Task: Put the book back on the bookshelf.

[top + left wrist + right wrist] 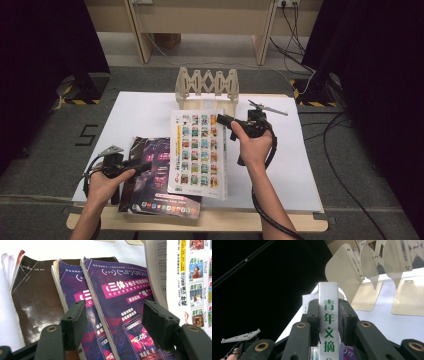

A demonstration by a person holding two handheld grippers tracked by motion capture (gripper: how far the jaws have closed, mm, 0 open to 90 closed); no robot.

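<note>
I am gripping the thick white paperback magazine (198,152) by its spine in my right gripper (223,120), tilted above the purple books (159,180). My left gripper (113,322) is hovering unclenched over those books, near the beige folding rack (207,90).

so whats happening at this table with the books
A person works with a gripper in each hand. The right gripper has its fingers clamped on the spine of a white magazine-style book, holding it raised and tilted over the table in front of a wooden folding book rack. The left gripper rests open over a pile of purple paperbacks and a dark brown book lying flat on the white sheet.
</note>
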